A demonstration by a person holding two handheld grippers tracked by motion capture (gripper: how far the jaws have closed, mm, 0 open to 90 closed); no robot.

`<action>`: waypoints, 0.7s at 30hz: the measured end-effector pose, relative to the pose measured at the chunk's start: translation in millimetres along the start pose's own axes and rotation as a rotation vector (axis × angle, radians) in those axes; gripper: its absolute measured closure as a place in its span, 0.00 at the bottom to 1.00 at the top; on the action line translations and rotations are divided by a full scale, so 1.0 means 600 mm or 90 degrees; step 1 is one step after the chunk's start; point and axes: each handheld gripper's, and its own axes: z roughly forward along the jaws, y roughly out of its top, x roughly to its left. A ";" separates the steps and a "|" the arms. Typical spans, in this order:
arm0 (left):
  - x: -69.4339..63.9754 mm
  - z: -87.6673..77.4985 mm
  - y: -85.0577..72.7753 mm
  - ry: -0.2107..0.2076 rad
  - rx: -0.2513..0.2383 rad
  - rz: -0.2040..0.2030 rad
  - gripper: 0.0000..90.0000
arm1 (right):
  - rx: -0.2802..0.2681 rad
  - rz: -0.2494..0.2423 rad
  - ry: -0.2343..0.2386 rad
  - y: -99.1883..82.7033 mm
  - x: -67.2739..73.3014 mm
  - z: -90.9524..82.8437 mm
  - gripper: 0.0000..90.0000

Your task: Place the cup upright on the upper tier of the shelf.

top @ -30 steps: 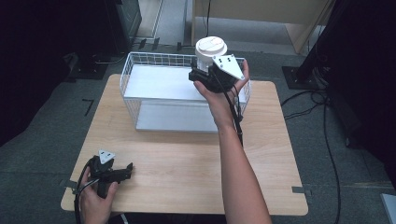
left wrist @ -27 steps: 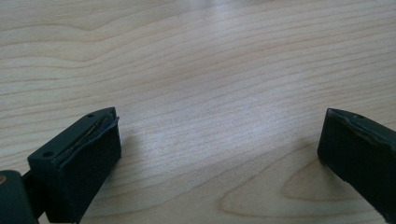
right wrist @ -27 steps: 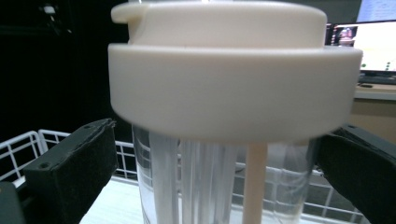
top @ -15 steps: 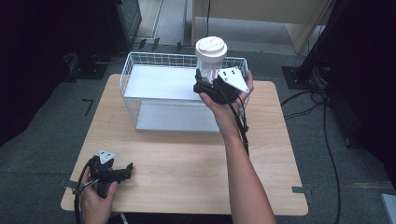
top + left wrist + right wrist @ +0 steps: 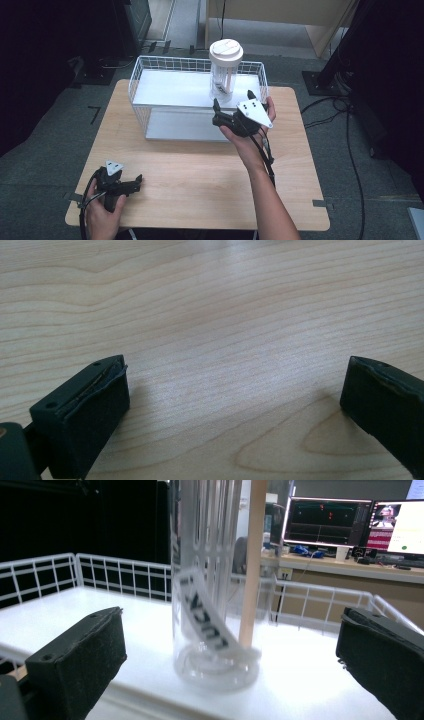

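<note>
Where the wire basket (image 5: 150,90) sits at the far side of the wooden table (image 5: 200,175), we see a clear tumbler (image 5: 223,80) standing upright on the basket's white upper shelf (image 5: 170,90), toward its right end. The tumbler wears a white lid (image 5: 226,50), and inside it we make out a pale straw (image 5: 252,565) and a curled strip with dark lettering (image 5: 205,615) (too blurred for us to read).

Our right gripper (image 5: 232,101) is held just near of the tumbler, at the basket's front right, with its jaws spread wide. In the right gripper view the tumbler (image 5: 215,580) rises between the two black jaws, clear of both, so nothing is grasped.

Our left gripper (image 5: 131,182) rests low at the near left corner of the table, well apart from the basket. In the left gripper view its jaws stand wide apart over bare wood grain (image 5: 225,315), released and holding nothing.

Far beyond the basket, the right gripper view shows lit monitors (image 5: 350,522) on a desk.
</note>
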 end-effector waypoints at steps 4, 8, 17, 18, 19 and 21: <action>0.000 0.000 0.000 0.000 0.000 0.000 0.00 | 0.011 -0.004 -0.001 -0.020 -0.005 -0.016 0.00; 0.000 0.000 0.000 0.000 0.000 0.000 0.00 | 0.018 -0.006 -0.004 -0.041 -0.014 -0.035 0.00; 0.000 0.000 0.000 -0.001 0.000 -0.001 0.00 | 0.043 -0.006 -0.020 -0.091 -0.040 -0.075 0.00; 0.000 0.000 0.000 -0.001 0.000 -0.002 0.00 | 0.050 -0.004 -0.025 -0.104 -0.047 -0.083 0.00; 0.000 0.000 0.000 -0.001 0.001 -0.001 0.00 | 0.050 -0.004 -0.025 -0.104 -0.047 -0.083 0.00; 0.000 0.000 0.000 -0.001 0.000 -0.001 0.00 | 0.061 0.003 -0.036 -0.124 -0.058 -0.096 0.00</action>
